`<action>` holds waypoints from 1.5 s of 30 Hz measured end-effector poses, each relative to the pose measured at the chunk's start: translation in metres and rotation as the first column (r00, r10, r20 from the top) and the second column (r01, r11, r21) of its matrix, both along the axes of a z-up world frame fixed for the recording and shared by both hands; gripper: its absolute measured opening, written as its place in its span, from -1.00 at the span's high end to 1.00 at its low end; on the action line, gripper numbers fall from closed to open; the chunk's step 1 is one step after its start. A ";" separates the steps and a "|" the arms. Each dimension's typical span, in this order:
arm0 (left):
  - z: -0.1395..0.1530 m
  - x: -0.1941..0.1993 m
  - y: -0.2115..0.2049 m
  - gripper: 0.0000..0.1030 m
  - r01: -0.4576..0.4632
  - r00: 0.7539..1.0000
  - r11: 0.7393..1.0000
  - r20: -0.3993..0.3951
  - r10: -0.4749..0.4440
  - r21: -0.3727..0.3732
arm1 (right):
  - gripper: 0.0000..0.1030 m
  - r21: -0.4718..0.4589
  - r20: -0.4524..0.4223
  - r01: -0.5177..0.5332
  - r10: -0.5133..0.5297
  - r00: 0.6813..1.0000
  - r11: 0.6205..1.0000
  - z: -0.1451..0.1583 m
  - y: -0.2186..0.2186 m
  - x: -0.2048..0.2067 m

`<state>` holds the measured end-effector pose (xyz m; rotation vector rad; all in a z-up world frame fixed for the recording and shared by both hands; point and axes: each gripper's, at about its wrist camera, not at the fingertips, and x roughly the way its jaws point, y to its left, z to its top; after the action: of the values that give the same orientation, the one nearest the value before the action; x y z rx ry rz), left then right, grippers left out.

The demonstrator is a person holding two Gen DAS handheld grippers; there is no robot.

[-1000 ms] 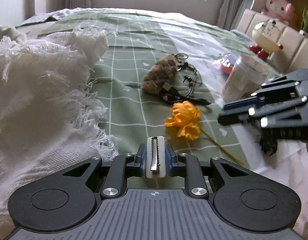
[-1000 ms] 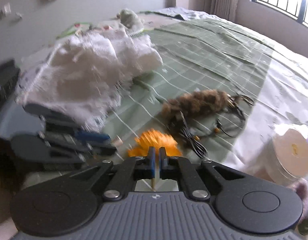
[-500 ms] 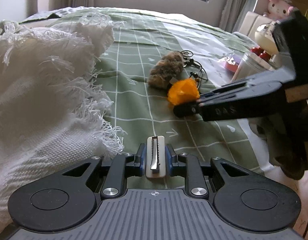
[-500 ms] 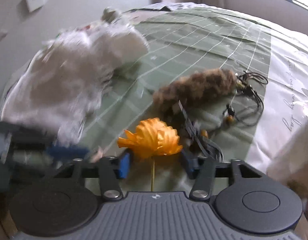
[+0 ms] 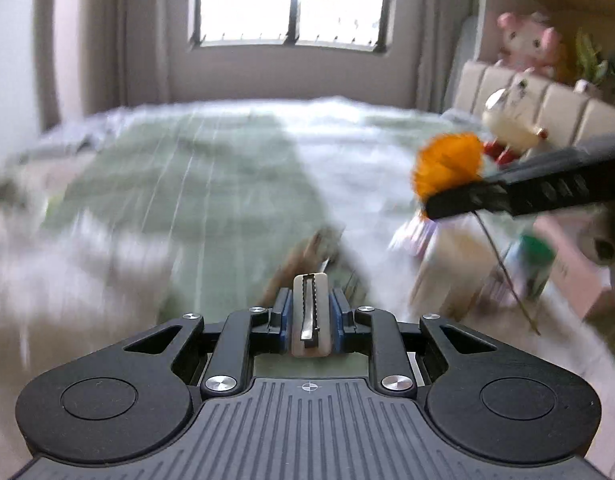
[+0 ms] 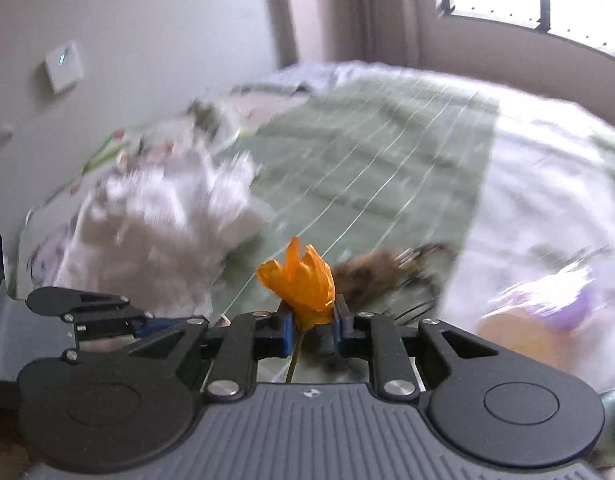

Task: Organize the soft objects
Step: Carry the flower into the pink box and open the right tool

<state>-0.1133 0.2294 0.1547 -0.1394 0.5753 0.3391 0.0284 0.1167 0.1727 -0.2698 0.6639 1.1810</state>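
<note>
The right gripper (image 6: 310,322) is clamped on one orange flower (image 6: 301,286), its blue pads pressing the base of the bloom. The flower's long axis runs along the gripper's own line: petals point forward toward twelve o'clock in the right wrist view, and the single thin stem trails back toward six o'clock under the jaws. From the left wrist view the same flower (image 5: 447,168) sits at about two o'clock, raised above the green checked bedspread (image 5: 211,184), with the stem hanging down toward five o'clock.

The left gripper (image 5: 310,322) is closed on one pale clip-like piece (image 5: 310,316) that stands upright between its pads.

On the bed lie one white fringed blanket (image 6: 159,232) at ten o'clock and, blurred, what is probably one brown furry toy (image 6: 367,272).
</note>
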 end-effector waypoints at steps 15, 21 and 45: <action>0.057 0.268 -0.209 0.52 0.445 0.895 0.828 0.129 -0.428 -0.341 | 0.21 -0.003 -0.007 0.520 -0.520 0.854 0.854 0.044 -0.292 0.186; 0.016 0.269 -0.227 0.51 0.407 0.907 0.850 0.039 -0.419 -0.334 | -0.11 -0.041 0.011 0.607 -0.607 0.794 0.793 -0.004 -0.353 0.188; -0.088 0.075 -0.125 0.51 0.233 0.938 0.957 -0.221 -0.269 -0.174 | -0.64 -0.142 0.043 0.477 -0.476 0.878 0.867 -0.118 -0.258 -0.020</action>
<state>-0.0387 0.1040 0.0664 -0.1637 0.8523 0.0634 0.0079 -0.1410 0.0552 -0.2172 0.7621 0.6545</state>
